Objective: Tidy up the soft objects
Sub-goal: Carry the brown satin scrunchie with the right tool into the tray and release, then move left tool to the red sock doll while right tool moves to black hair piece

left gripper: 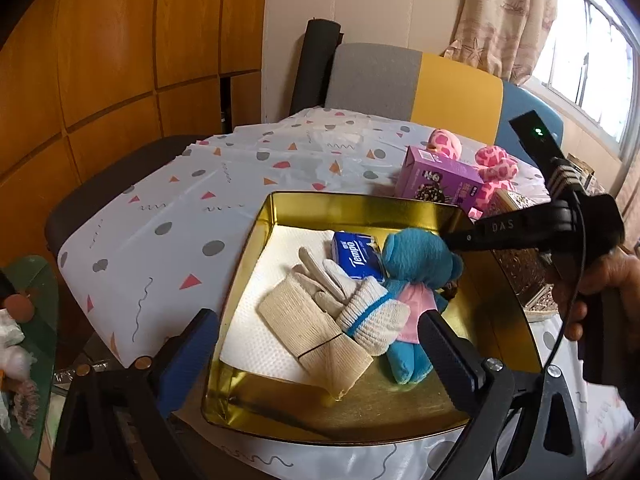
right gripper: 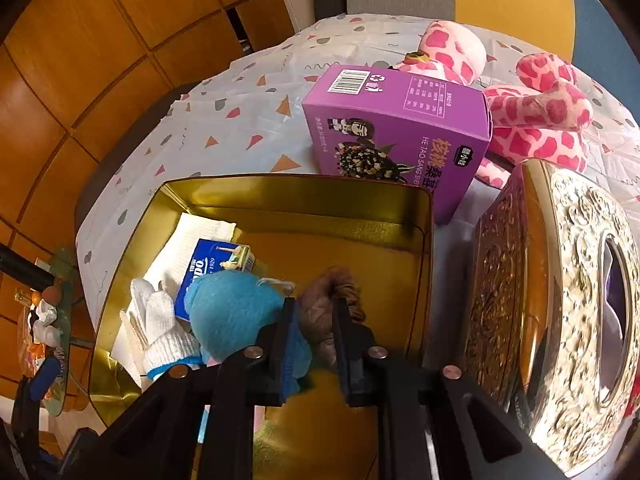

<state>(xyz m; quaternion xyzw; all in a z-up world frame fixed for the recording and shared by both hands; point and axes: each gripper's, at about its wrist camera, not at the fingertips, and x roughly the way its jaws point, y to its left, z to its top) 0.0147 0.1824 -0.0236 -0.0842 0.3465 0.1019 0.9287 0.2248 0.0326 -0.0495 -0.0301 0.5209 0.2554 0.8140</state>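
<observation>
right gripper (right gripper: 313, 334) clamped on brown plush (right gripper: 328, 300)

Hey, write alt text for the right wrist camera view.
The right gripper pinches a small brown fuzzy item over a gold tin, beside a blue plush toy. A purple box and a pink spotted plush lie behind.

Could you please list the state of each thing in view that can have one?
Gold tin: open, lid off.
Blue plush toy: lying in tin.
Brown furry toy: clamped by right gripper.
Left gripper: open, empty.
Tempo tissue pack: sealed.
Purple box: closed.
</observation>
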